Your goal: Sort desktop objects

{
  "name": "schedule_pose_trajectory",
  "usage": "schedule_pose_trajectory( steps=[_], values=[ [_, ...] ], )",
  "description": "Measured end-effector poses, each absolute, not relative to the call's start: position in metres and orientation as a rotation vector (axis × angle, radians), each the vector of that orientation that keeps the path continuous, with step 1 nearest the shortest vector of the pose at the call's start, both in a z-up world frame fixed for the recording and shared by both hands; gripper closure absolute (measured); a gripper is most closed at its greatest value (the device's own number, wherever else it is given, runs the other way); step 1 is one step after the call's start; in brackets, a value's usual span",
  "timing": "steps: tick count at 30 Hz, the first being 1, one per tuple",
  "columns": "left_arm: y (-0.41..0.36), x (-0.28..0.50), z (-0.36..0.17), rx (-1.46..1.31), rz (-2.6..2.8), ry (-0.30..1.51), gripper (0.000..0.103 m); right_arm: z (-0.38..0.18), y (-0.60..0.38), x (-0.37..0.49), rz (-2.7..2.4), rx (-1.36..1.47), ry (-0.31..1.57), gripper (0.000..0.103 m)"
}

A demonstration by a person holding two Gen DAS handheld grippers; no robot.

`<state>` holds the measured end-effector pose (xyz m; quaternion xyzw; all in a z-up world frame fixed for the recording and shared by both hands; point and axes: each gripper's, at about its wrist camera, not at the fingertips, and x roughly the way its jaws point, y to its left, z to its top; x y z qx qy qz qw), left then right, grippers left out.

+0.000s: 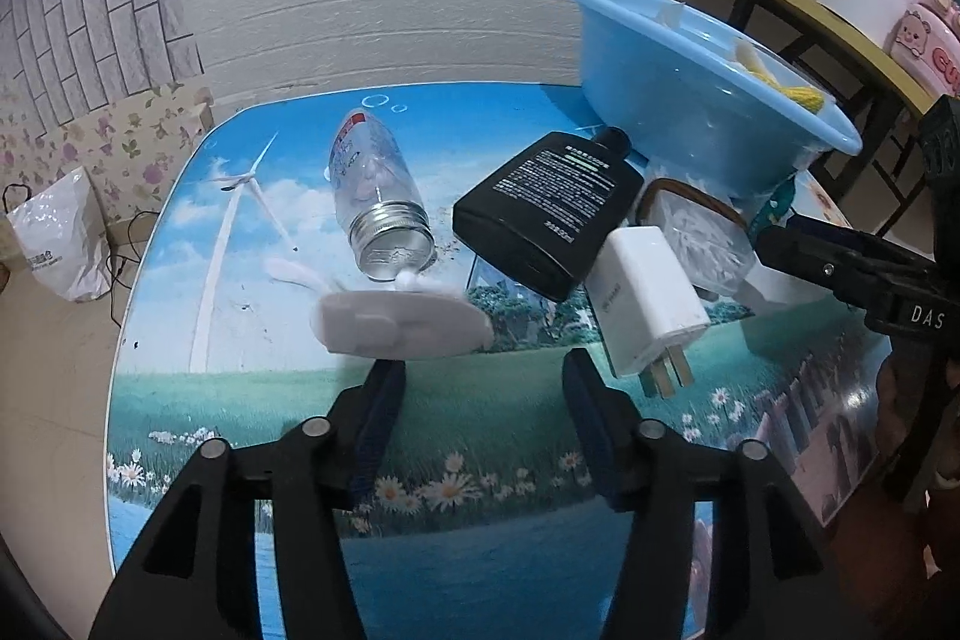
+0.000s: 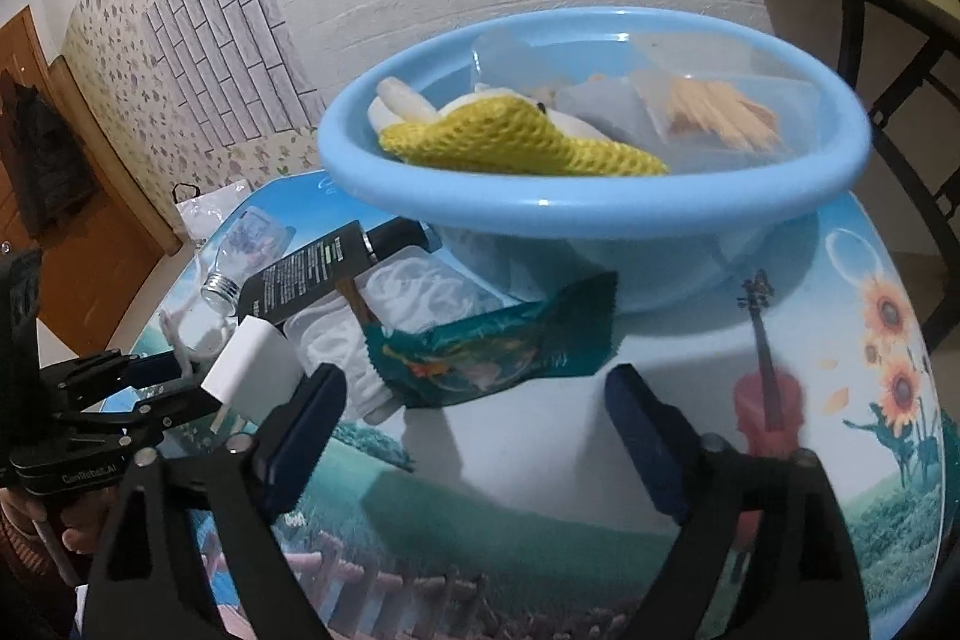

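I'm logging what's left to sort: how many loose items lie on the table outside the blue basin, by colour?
White: 3, charger, flat white piece, tray pack
Black: 1, black bottle
Clear: 1, glass jar
Teal: 1, snack packet
Total: 6

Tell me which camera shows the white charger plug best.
The left wrist view. There the white charger plug lies in full sight on the table, both metal prongs showing, leaning on the black bottle. The right wrist view shows only its body, blurred, prongs mostly hidden behind the left gripper.
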<state>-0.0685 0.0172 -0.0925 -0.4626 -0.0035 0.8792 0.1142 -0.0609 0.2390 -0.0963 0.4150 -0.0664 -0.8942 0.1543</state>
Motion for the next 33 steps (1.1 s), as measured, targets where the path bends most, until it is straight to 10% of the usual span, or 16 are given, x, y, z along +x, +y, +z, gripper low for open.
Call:
schedule_pose_trajectory(
  steps=[9,19,33],
  values=[
    [0.005,-0.081,-0.094,-1.385,2.616,-0.102,0.030,-0.099,0.238,-0.075,-2.574,1.200,-0.214,0.012],
    [-0.015,-0.084,-0.094,-1.391,2.630,-0.269,0.029,-0.095,0.241,-0.070,-2.515,1.149,-0.232,0.056],
    [-0.027,-0.081,-0.097,-1.379,2.598,-0.393,0.073,-0.087,0.254,-0.050,-2.500,1.106,-0.287,0.066]
  ],
)
